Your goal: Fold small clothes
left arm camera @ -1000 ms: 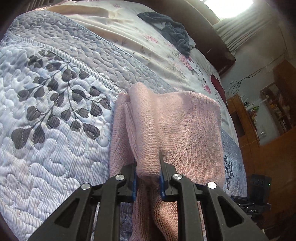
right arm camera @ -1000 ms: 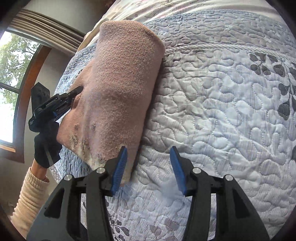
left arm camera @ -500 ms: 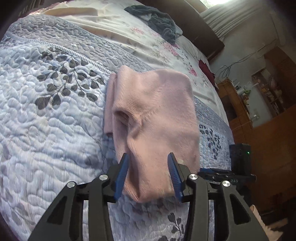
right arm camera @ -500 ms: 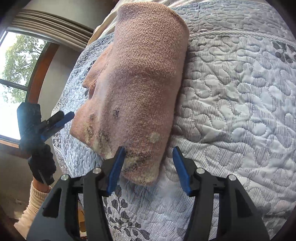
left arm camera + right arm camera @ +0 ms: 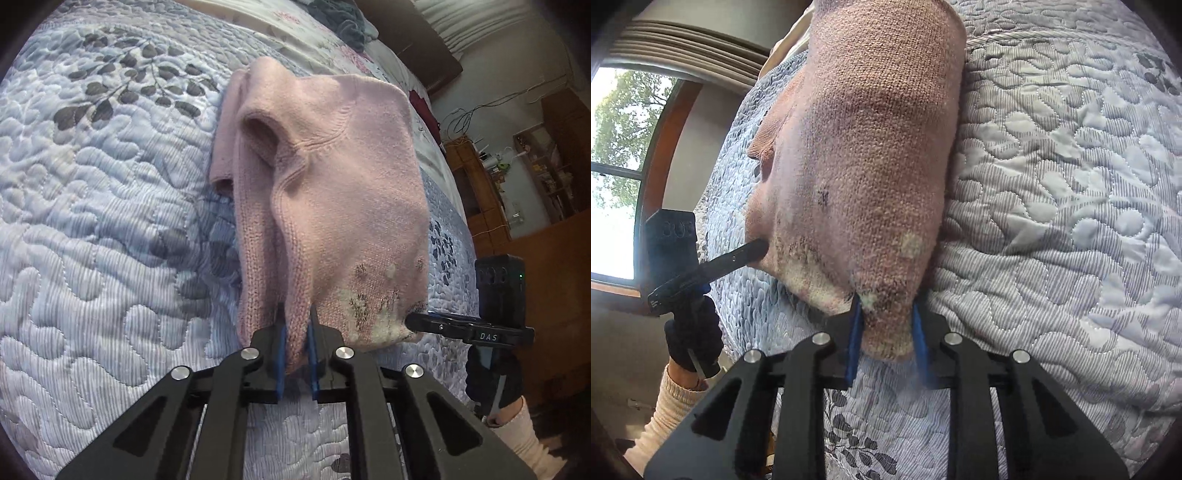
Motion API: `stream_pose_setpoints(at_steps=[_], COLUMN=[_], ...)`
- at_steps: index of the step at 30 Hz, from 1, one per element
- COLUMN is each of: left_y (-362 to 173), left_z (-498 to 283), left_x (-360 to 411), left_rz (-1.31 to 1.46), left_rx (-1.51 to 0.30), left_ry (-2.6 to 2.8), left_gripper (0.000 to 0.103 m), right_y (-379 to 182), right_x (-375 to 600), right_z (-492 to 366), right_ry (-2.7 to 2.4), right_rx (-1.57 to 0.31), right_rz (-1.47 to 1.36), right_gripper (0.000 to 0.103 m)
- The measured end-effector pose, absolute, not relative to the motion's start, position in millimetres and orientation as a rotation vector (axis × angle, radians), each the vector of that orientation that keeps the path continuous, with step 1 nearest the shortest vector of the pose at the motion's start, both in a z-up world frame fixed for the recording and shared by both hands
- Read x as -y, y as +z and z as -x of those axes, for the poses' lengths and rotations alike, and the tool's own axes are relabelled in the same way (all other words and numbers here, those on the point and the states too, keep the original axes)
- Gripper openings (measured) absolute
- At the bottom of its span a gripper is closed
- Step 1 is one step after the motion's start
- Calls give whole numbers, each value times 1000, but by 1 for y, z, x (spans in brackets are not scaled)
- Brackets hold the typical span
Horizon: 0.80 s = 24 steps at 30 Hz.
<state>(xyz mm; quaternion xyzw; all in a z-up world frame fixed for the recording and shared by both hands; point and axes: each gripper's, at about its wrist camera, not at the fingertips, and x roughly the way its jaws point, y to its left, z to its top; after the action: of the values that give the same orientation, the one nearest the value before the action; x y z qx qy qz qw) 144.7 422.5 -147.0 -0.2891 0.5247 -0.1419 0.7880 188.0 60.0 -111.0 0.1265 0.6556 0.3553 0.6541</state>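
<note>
The near hem of the pink sweater (image 5: 332, 192) disappears between the blue pads of the left gripper (image 5: 294, 334), so how much cloth is pinched cannot be seen. In the right wrist view the sweater's far end runs off the top edge, and the blue pads of the right gripper (image 5: 886, 325) are blurred around the bottom corner. At the top of the left wrist view a dark garment (image 5: 340, 18) is cut by the edge. The items on the wooden shelves (image 5: 543, 166) at the right are too small to identify. The quilt (image 5: 92, 221) under the sweater is hidden.
</note>
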Motion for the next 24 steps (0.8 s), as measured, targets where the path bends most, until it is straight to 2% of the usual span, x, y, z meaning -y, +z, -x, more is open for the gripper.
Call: stream_pose_setpoints(at_steps=[6, 8, 9, 10, 12, 13, 14, 24], left_y=[-148, -137, -128, -118, -102, -97, -96, -153], left_z=[-146, -147, -149, -149, -154, -159, -167, -236], left_x=[-414, -415, -418, -423, -434, -439, -443, -448], left_rz=[581, 587, 587, 578, 561, 554, 555, 644], left_rx=[-1146, -1145, -1131, -1104, -1030, -1007, -1012, -1156], left_ry=[-304, -309, -307, -298, -268, -254, -247, -236], left_gripper=[12, 14, 19, 34, 58, 60, 61, 62], right_y=[-120, -114, -109, -103, -88, -82, -78, -82], right_x=[-61, -64, -64, -64, -61, -59, -57, -60], right_z=[-190, -191, -192, -194, -198, -201, -207, -245], right_ry=[790, 806, 808, 807, 811, 813, 813, 822], right_rx=[-1515, -1507, -1495, -1474, -1415, -1391, -1377, -1366], right_rz=[-272, -255, -237, -218, -213, -228, -249, -356], right_gripper=[24, 29, 35, 39, 59, 62, 64, 65])
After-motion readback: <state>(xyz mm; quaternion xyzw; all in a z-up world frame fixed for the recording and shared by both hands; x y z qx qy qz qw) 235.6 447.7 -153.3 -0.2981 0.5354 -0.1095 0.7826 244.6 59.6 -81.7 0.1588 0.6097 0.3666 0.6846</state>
